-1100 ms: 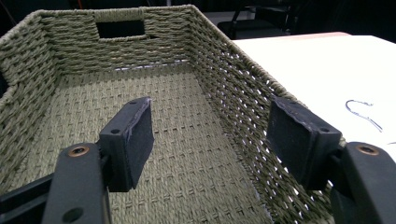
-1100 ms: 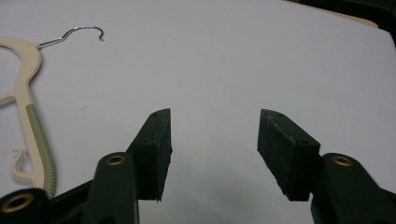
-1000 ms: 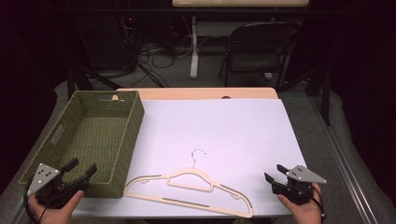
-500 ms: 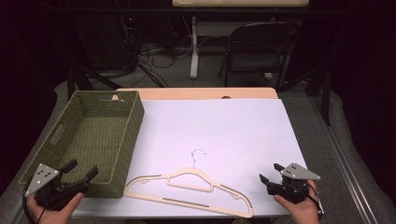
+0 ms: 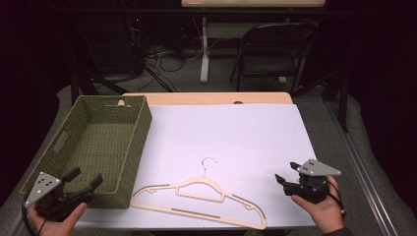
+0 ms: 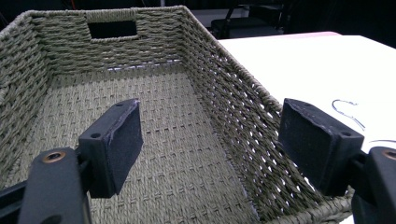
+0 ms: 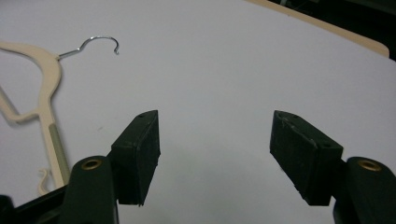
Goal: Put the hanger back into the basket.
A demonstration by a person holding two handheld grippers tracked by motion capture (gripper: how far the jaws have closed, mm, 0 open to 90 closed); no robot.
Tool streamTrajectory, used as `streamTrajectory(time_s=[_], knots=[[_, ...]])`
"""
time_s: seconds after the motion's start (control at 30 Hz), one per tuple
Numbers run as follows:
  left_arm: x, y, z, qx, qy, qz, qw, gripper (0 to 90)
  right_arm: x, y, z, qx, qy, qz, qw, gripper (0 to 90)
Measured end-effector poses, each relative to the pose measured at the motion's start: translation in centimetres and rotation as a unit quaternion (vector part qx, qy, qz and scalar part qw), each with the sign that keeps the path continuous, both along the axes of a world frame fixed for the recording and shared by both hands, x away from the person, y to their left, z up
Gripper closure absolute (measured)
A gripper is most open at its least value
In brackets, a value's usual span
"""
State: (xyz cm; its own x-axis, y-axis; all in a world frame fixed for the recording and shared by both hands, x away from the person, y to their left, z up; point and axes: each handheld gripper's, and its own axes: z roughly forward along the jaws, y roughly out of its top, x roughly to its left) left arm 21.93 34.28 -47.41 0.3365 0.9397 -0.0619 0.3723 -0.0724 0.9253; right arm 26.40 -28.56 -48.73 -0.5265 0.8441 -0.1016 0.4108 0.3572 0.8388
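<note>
Hanger (image 5: 199,198) lies crosswise, hook pointing toward the table's far edge.

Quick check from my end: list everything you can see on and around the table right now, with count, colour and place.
hanger: one, cream with a metal hook, lying flat at the near middle of the table.
basket: one, olive-green woven, on the table's left side, nothing inside.
table: one, white sheet over a tan top.
folding chair: one, black, on the floor behind the table.
left gripper: one, black, jaws apart, at the basket's near end.
right gripper: one, black, jaws apart, over the table's near right corner.
</note>
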Motion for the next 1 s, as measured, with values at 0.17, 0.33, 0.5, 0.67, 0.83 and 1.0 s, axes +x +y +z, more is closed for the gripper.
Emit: streamTrajectory(time_s=[0.17,0.33,0.5,0.67,0.83,1.0], knots=[[0.0,0.0,0.0,0.0,0.001,0.0,1.0,21.9,1.1,0.7,1.7,-0.015,0.012,0.023,0.9996,35.5],[0.0,0.0,0.0,0.004,0.002,-0.003,1.0,22.7,1.9,1.8,2.3,-0.036,0.037,0.055,0.9971,38.0],[-0.1,0.0,0.0,0.003,0.002,0.0,1.0,22.7,2.9,2.9,2.9,-0.056,0.062,0.084,0.993,38.0],[0.0,0.0,0.1,0.004,0.002,-0.002,1.0,22.7,4.2,4.1,3.7,-0.066,0.085,0.103,0.9889,37.7],[0.0,-0.1,0.1,0.004,0.001,-0.002,1.0,22.8,4.8,5.5,4.3,-0.079,0.087,0.123,0.9855,37.7],[0.0,-0.1,0.0,0.005,0.003,-0.002,1.0,22.8,5.3,9.2,4.8,-0.094,0.079,0.165,0.9787,37.9]])
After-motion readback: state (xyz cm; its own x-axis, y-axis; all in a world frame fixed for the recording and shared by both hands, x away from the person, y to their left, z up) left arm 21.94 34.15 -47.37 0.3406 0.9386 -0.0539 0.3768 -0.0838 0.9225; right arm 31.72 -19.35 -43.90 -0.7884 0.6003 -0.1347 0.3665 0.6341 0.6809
